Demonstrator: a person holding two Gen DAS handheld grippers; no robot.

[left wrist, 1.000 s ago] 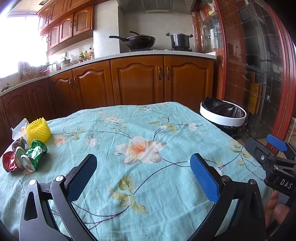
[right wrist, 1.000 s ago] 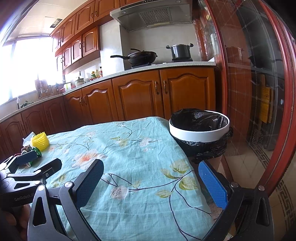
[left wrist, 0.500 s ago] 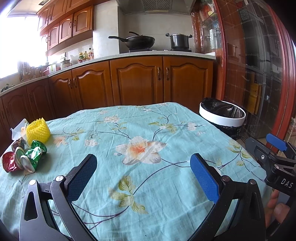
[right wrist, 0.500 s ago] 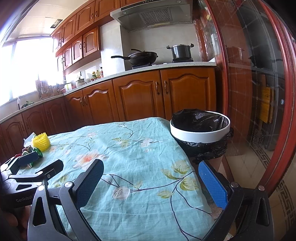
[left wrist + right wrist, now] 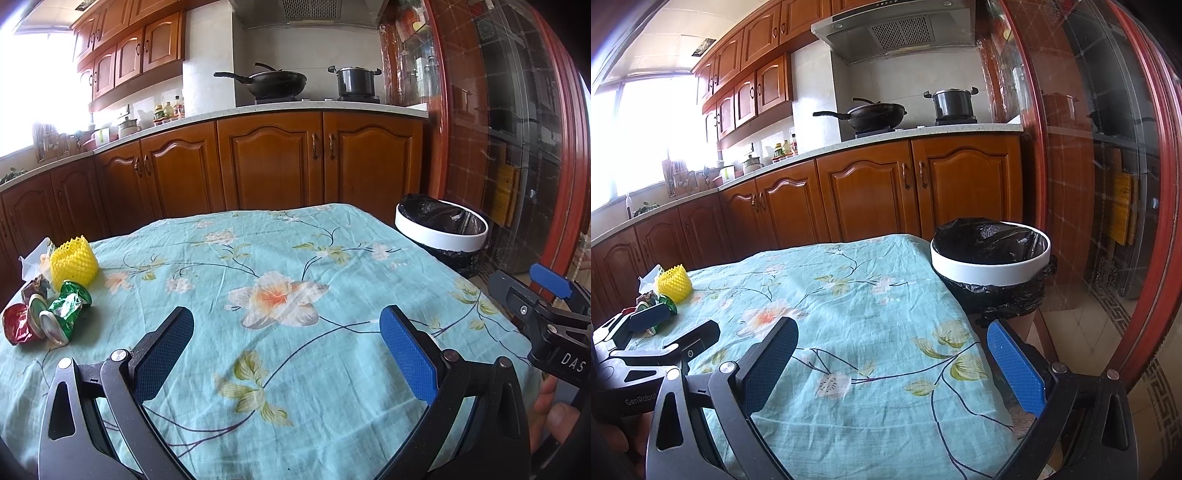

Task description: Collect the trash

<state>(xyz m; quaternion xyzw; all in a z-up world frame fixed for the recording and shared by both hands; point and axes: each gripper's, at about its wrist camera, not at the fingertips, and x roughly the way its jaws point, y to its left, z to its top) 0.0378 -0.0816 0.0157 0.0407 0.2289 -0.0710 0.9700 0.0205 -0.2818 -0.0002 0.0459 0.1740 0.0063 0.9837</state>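
Trash (image 5: 48,291) lies on floral tablecloth (image 5: 280,295).

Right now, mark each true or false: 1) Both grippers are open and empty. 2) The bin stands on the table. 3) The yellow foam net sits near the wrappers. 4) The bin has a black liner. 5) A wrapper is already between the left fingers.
1) True: the left gripper and right gripper are open, nothing between their fingers.
2) False: the bin stands beside the table, past its right edge.
3) True: the yellow foam net sits by the wrappers at the table's left.
4) True: a black liner fills it.
5) False: the wrappers lie untouched on the table.
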